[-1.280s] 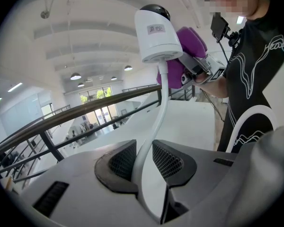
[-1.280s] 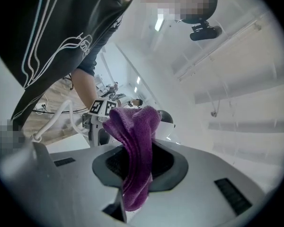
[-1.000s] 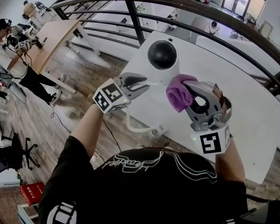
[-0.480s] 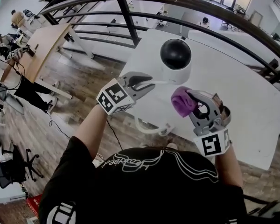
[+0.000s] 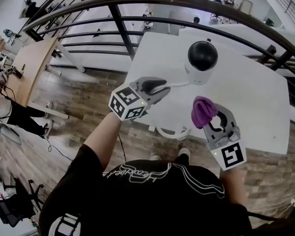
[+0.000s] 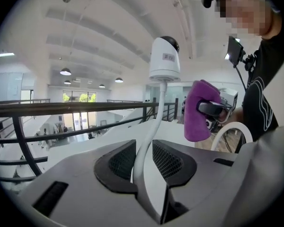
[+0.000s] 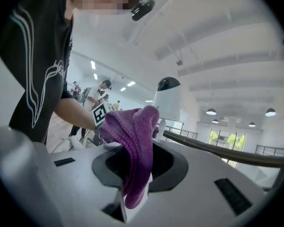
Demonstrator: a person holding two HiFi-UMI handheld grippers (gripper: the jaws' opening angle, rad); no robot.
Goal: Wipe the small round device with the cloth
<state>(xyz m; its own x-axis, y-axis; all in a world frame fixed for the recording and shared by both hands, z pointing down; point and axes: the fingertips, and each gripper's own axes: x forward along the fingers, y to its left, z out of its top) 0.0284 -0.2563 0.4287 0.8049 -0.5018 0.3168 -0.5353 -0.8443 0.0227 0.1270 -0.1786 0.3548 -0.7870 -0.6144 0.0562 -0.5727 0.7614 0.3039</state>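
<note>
Closest in, the right gripper (image 5: 209,116) has its jaws clamped on the purple cloth (image 5: 202,110), with a fold bunched out past the tips. Beside it, the left gripper (image 5: 159,87) pinches the white cable (image 5: 177,84), jaws narrow around it. Follow that cable outward and there's the small round device (image 5: 202,59), dark dome up, over the white table (image 5: 250,92). Resting or lifted, I can't quite tell. It sits straight ahead of the cloth, near but apart, so the right gripper looks nearer for the wipe.
</note>
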